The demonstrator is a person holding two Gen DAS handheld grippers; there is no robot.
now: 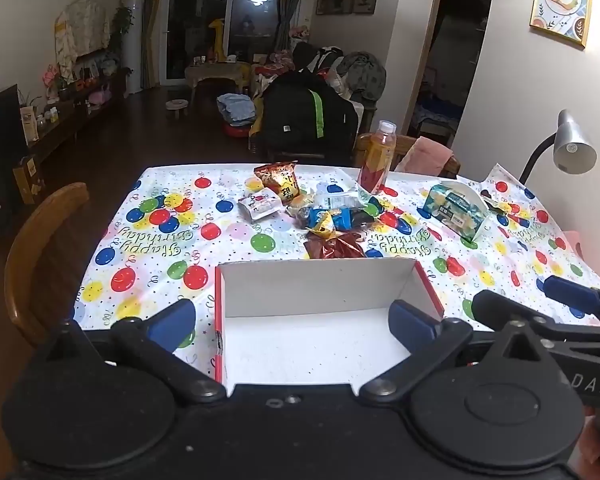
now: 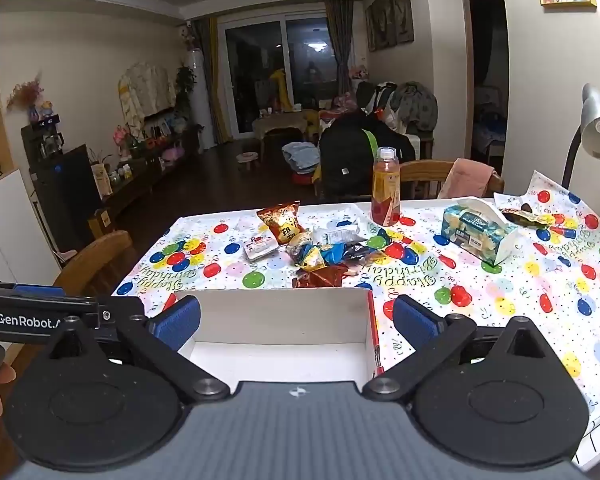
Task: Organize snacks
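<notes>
Left gripper (image 1: 294,322) spread wide, nothing held, over the white cardboard box (image 1: 320,292) w/ red outside at the table's near edge; right gripper (image 2: 296,322) also wide, nothing held, just beside the left one, over the same box; box bare inside. Beyond its far wall, 1 snack pile (image 1: 320,212) mid-table, touching packets, approx 7, exact count unclear; 1 juice bottle (image 1: 377,156) upright near far edge; 1 tissue pack (image 1: 456,210) toward right side; balloon tablecloth (image 1: 148,248) bare left of pile.
</notes>
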